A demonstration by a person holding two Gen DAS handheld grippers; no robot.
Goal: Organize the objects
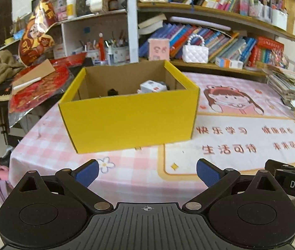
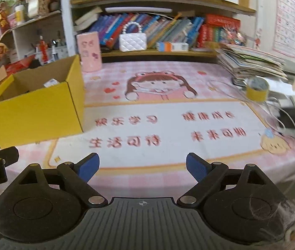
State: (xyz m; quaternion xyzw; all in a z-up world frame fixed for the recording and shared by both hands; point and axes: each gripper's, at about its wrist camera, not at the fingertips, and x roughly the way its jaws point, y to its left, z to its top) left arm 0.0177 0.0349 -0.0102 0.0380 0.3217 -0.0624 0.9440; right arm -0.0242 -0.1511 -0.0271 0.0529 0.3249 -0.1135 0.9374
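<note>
Both hand-held grippers, left (image 1: 147, 171) and right (image 2: 143, 166), are held spread apart and empty near the tabletop (image 2: 168, 112) edge. Items are already collected in the box (image 1: 129, 112), far left; tape (image 2: 257, 91) is left out, far right.

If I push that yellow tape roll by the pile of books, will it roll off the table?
Probably not. The tape roll lies flat on the tablecloth, hole facing up, so it should slide, not roll. It looks light and stiff, likely easy to push. Tipped onto its edge, it could roll away.
</note>
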